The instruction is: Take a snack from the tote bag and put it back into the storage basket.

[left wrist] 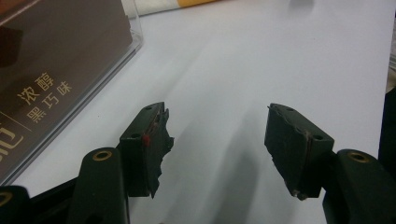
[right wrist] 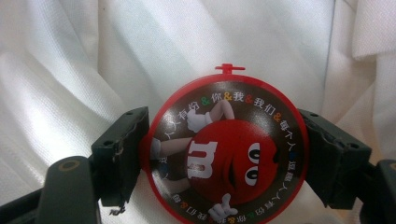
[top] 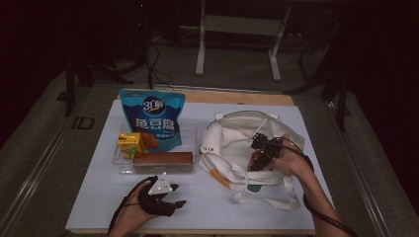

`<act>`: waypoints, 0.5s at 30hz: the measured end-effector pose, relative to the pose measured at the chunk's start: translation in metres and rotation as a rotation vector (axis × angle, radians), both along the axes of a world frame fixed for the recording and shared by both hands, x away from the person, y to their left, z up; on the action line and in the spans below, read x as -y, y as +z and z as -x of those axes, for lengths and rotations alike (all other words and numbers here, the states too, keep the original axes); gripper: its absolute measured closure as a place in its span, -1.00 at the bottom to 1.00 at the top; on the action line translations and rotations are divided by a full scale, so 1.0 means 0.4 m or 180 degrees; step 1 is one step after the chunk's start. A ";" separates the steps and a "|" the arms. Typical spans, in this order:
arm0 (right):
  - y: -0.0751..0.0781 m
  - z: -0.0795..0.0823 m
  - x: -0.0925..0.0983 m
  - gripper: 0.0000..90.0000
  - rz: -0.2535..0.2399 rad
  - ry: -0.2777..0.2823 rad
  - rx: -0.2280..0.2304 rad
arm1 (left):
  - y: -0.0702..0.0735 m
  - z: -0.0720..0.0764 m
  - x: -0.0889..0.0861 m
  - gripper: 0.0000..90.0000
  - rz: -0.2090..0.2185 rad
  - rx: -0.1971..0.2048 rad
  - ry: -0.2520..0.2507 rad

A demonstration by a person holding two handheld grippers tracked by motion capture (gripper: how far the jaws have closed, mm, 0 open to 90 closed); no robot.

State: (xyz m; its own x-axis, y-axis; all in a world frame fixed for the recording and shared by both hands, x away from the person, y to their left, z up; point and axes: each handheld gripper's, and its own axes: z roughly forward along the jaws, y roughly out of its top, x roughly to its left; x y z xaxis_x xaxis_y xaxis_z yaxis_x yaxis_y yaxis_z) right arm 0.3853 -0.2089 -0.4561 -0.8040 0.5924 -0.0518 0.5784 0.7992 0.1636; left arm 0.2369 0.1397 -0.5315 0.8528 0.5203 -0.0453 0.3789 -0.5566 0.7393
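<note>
The round candy container (right wrist: 229,151) is a flat red disc with a dark brown ring around its face. In the middle is a red cartoon candy figure with a white letter "m", two eyes, white gloves and white shoes, and small Chinese characters with coloured "&" signs run around the ring. A little red tab stands out at its top edge.

In the right gripper view the container sits exactly between the two black jaws, and each pad presses against its rim, one on each side, so the right gripper (right wrist: 225,154) is clamped on it. Behind it there is white cloth, which is the inside of the white tote bag (top: 232,140). In the high view the right gripper (top: 259,157) holds the container over the open bag (only a small red spot of it can be seen there), at the right half of the white table (top: 99,197).

The left gripper (left wrist: 217,140) rests low on the table near the front edge, jaws spread apart and with nothing between them. Just beside it lies the brown box (left wrist: 56,70) inside a clear tray (top: 121,165), together with a yellow drink carton (top: 129,144) and a blue snack bag (top: 152,118).
</note>
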 end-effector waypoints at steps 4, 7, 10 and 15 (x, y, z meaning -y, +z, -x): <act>0.000 0.000 0.002 -0.48 -0.0022 0.0004 0.0017 | 0.000 -0.001 0.000 -0.13 -0.0004 0.0001 0.0001; 0.001 0.001 0.000 -0.48 -0.0015 0.0014 0.0053 | 0.000 -0.001 0.000 -0.13 -0.0003 -0.0001 0.0004; 0.006 0.001 -0.002 -0.48 -0.0022 0.0030 0.0072 | -0.001 -0.001 0.001 -0.13 -0.0006 -0.0001 0.0001; 0.020 0.001 -0.004 -0.48 -0.0075 0.0046 0.0120 | 0.000 0.000 0.000 -0.13 -0.0005 0.0002 0.0001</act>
